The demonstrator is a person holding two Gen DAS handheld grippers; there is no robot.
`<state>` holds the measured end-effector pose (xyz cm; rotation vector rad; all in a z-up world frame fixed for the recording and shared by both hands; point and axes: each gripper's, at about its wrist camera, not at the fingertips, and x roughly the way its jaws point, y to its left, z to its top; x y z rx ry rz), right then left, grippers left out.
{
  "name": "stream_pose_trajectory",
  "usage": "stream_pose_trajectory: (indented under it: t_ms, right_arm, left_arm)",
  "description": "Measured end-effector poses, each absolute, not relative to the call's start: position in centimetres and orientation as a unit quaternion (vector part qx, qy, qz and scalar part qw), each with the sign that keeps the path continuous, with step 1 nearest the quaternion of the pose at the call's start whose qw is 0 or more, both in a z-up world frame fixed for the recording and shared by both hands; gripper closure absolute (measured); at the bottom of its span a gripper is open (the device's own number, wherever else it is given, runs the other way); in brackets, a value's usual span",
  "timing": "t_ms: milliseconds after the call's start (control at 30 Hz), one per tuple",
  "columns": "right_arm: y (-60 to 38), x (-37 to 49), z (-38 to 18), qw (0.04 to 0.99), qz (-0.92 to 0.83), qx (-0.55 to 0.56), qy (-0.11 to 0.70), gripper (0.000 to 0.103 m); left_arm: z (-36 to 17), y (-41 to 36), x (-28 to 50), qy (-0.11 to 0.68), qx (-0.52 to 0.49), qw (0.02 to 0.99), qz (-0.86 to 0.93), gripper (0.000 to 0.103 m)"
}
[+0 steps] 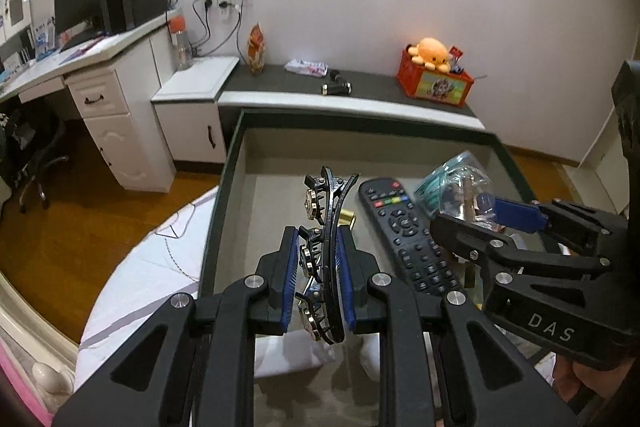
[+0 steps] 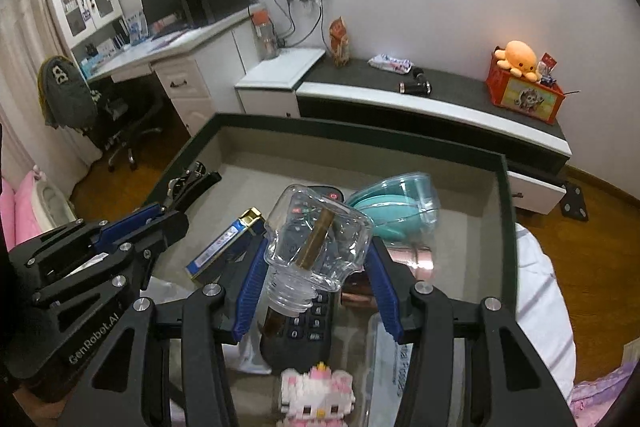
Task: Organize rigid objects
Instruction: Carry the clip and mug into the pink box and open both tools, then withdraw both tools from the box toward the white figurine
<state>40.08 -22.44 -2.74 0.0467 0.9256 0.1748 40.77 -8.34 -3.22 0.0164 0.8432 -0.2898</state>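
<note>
Lots of colour is packed into the grey-lined, dark-green-rimmed box point(image 2: 505, 211): a black remote with red, green, yellow and blue buttons point(image 1: 404, 227), a clear glass bottle point(image 2: 320, 247), a teal round case point(image 2: 400, 203), a blue-and-gold flat pack point(image 2: 224, 247), a pink-and-white block figure point(image 2: 316, 393). Blue pads are worn by both black grippers.

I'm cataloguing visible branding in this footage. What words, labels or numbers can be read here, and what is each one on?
"DAS": on the right claw's black frame, left wrist view.
"GenRobot.AI": on the left claw's black frame, right wrist view.
Clear plastic bag: dark print, too distorted to read.
Remote control: button markings too small.
Blue box, red crate, packet on the cabinet: print too blurred.
</note>
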Motion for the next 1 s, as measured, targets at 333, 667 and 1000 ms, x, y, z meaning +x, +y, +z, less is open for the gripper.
stream_pose_trajectory:
  t_ms: [333,667,1000]
  right_arm:
    - [-23.2,39.8,-2.7,0.897,0.063,0.019,0.436,0.028]
    - [-25.0,36.1,-0.4,0.913,0.055,0.074,0.398,0.000]
    - [-24.4,28.7,3.9,0.935,0.038,0.084,0.344,0.000]
  left_arm:
    - [-4.1,-7.4,40.1,0.398,-0.011,0.910,-0.113,0.031]
    - [-0.1,-5.5,34.4,0.337,-0.025,0.937,-0.093,0.000]
    - [3.9,-3.7,27.5,0.302,0.002,0.951,-0.065,0.000]
